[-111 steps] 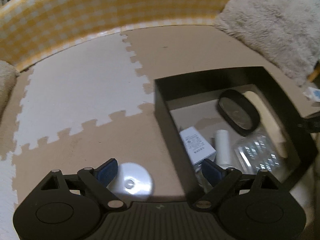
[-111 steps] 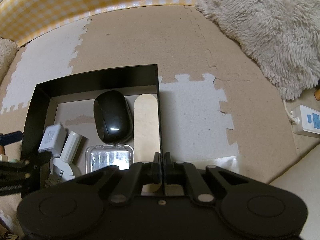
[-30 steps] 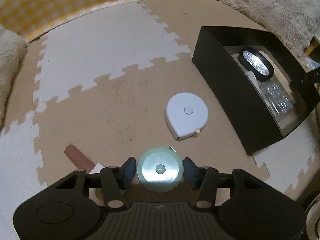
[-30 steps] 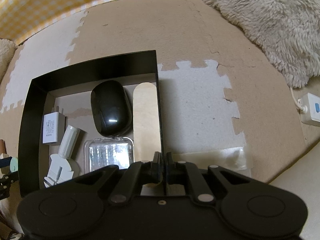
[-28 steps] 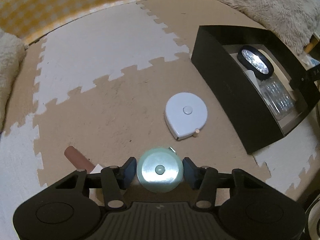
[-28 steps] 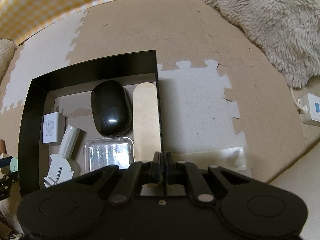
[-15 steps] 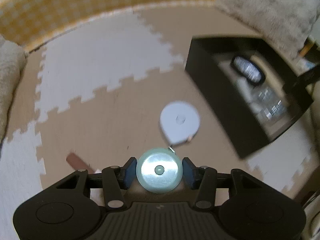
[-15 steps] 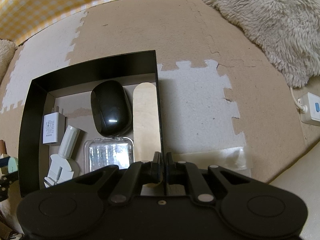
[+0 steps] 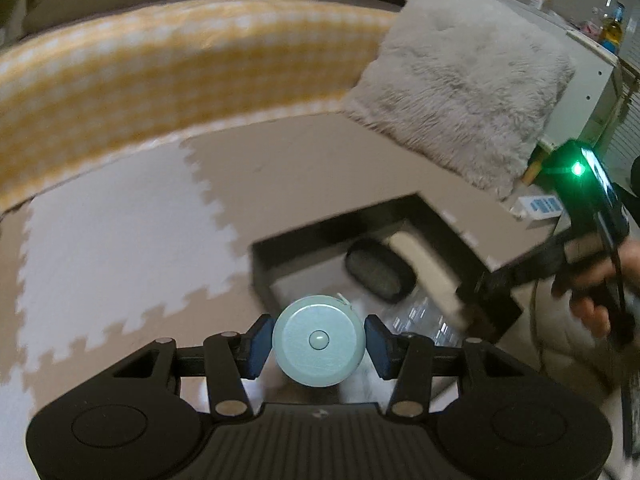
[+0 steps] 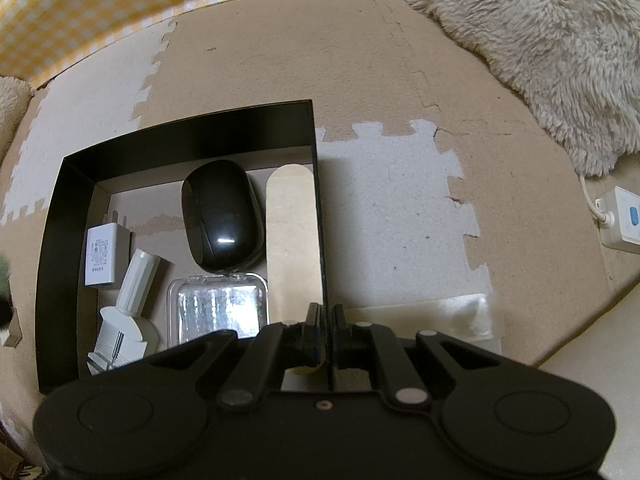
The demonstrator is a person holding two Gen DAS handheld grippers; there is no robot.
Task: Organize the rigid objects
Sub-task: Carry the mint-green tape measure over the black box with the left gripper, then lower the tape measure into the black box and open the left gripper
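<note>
A round pale green tape measure (image 9: 320,328) is clamped between the blue pads of my left gripper (image 9: 319,346), off the floor and just in front of the black box (image 9: 264,276). In the right wrist view my right gripper (image 10: 326,320) is shut on the thin right wall of the same black box (image 10: 192,136). Inside the box lie a black mouse (image 10: 220,216), a flat wooden stick (image 10: 292,232), a white charger (image 10: 102,256), a clear plastic case (image 10: 218,308) and a white ribbed tool (image 10: 132,300). A hand (image 9: 592,304) holds the right gripper at the box's far corner.
Beige and white foam puzzle mats (image 10: 392,184) cover the floor. A yellow checked cushion edge (image 9: 160,64) runs along the back, and a shaggy grey cushion (image 9: 460,92) lies at the back right. A white power strip (image 10: 624,220) sits at the right.
My left gripper has risen with the green tape measure and swung towards the box; the white tape measure and the brown stick have dropped out of view. The right gripper has not moved.
</note>
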